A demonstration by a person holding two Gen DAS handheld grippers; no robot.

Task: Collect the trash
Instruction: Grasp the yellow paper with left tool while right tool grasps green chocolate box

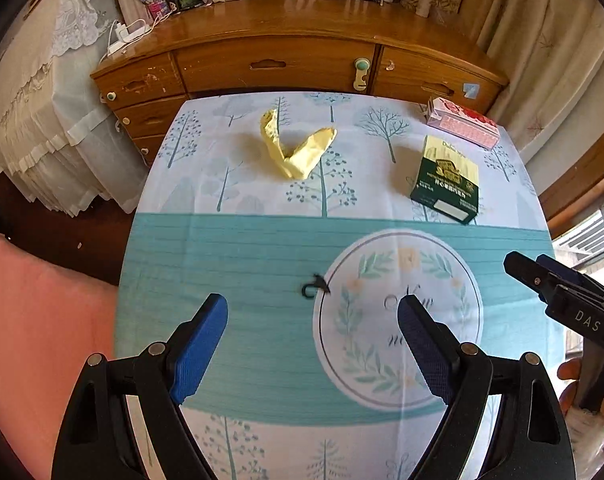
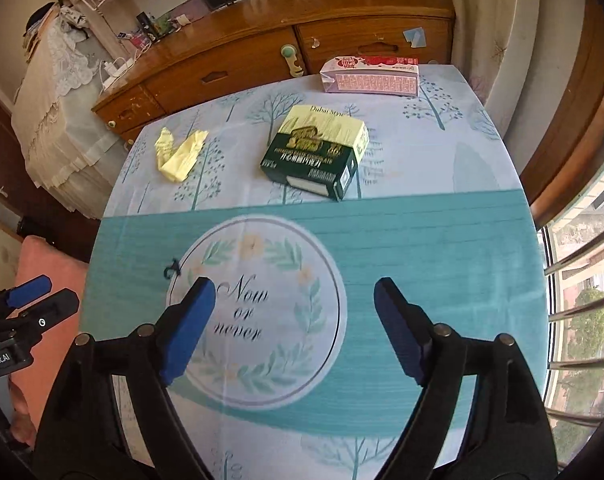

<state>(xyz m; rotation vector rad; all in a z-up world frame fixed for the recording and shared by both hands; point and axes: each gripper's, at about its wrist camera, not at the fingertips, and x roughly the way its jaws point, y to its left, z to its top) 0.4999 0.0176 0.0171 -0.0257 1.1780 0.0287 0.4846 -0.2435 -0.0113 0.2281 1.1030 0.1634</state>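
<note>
A crumpled yellow wrapper (image 1: 294, 148) (image 2: 180, 154) lies on the far left of the table. A green and cream box (image 1: 447, 180) (image 2: 319, 152) lies to its right, and a pink carton (image 1: 463, 122) (image 2: 369, 74) sits near the far right edge. A small black scrap (image 1: 314, 284) (image 2: 172, 269) rests by the printed circle. My left gripper (image 1: 313, 310) hovers open over the teal band, nothing between its blue pads. My right gripper (image 2: 294, 290) is open over the circle, holding nothing. Each gripper shows at the edge of the other's view.
The table (image 1: 242, 248) wears a tree-print cloth (image 2: 441, 240). A wooden dresser (image 1: 282, 60) with clutter on top stands right behind it. A pink cushion (image 1: 42, 320) sits at the left, curtains (image 1: 549, 40) and a barred window (image 2: 581, 300) at the right.
</note>
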